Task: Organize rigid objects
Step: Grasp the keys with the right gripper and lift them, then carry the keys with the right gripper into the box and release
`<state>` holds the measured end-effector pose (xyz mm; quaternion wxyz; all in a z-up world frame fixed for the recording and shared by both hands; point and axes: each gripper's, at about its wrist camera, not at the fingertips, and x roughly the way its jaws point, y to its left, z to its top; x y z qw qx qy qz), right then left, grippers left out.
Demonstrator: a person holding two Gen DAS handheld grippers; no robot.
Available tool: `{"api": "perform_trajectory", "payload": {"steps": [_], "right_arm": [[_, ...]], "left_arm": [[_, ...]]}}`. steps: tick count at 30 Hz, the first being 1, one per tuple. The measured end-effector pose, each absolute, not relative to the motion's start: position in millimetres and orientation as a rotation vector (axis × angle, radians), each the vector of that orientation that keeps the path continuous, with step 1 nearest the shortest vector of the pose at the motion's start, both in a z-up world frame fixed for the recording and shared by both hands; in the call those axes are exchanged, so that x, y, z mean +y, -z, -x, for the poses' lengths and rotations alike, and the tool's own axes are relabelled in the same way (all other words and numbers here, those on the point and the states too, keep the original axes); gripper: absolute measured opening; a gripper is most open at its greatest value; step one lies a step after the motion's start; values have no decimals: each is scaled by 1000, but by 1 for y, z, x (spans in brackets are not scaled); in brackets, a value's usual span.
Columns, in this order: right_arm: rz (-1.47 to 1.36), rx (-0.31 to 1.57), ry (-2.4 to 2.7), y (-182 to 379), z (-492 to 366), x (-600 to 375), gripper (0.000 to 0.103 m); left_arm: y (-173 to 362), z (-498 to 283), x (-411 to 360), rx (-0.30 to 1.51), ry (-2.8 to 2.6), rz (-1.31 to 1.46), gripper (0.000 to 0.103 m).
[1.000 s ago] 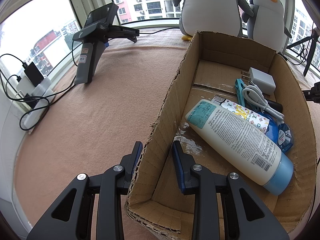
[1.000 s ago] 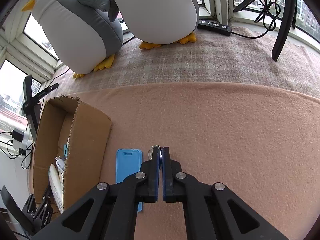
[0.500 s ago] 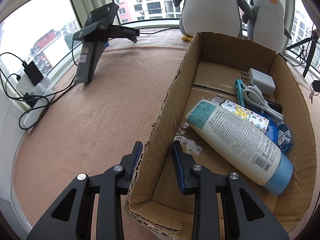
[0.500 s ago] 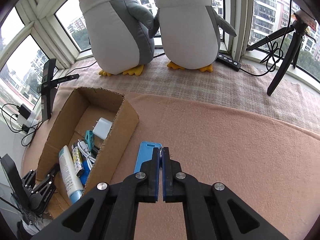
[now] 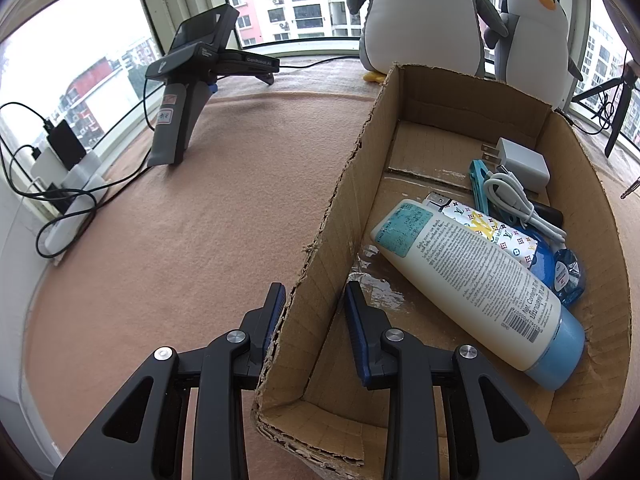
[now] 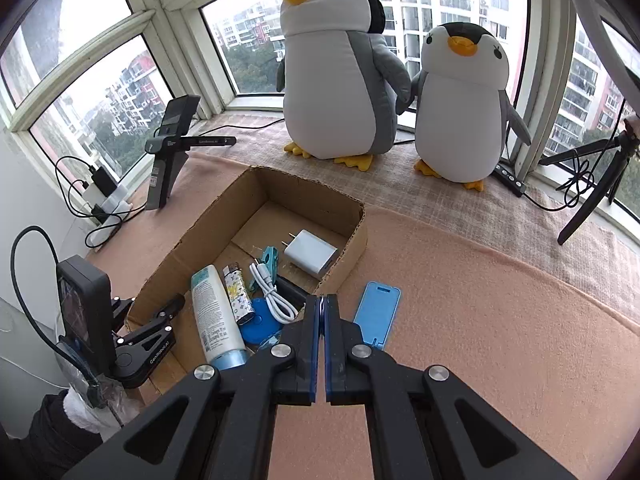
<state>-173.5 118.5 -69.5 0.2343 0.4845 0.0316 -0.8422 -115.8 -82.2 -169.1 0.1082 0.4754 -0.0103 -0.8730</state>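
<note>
L gripper (image 5: 314, 300) clamps the cardboard box (image 5: 332, 220) near wall, lower centre of left-wrist view. Inside, a lotion bottle (image 5: 476, 280) w/ barcode lies diagonally, beside a monogram "LV" lighter (image 5: 480, 228). R gripper (image 6: 321, 308), pinched tight on what looks like a thin key, sits at the box's right rim; box opening lies left of it. "GenRobot.AI" reads on the L gripper's body (image 6: 160, 354).

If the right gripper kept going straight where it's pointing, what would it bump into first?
Probably the near right wall of the cardboard box, around the spot where the white cable lies. The right gripper is shut and aims just left of the blue phone case. Depth is hard to judge.
</note>
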Motion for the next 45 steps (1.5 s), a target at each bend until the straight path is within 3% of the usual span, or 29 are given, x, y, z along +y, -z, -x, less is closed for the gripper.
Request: {"api": "perform_trajectory", "payload": {"steps": [11,34,45], "right_arm": [[-1205,336,2225,51,182,51,2],[-1310,175,2117,108,259,-16,2],[-1358,216,2088,126,273,-28,3]], "left_arm": [[171,116,-84,-10,2577,-1391,29],[171,117,-85,-2,2589,-1386,29],[171,117,-84,-7,2594,-1381,29]]}}
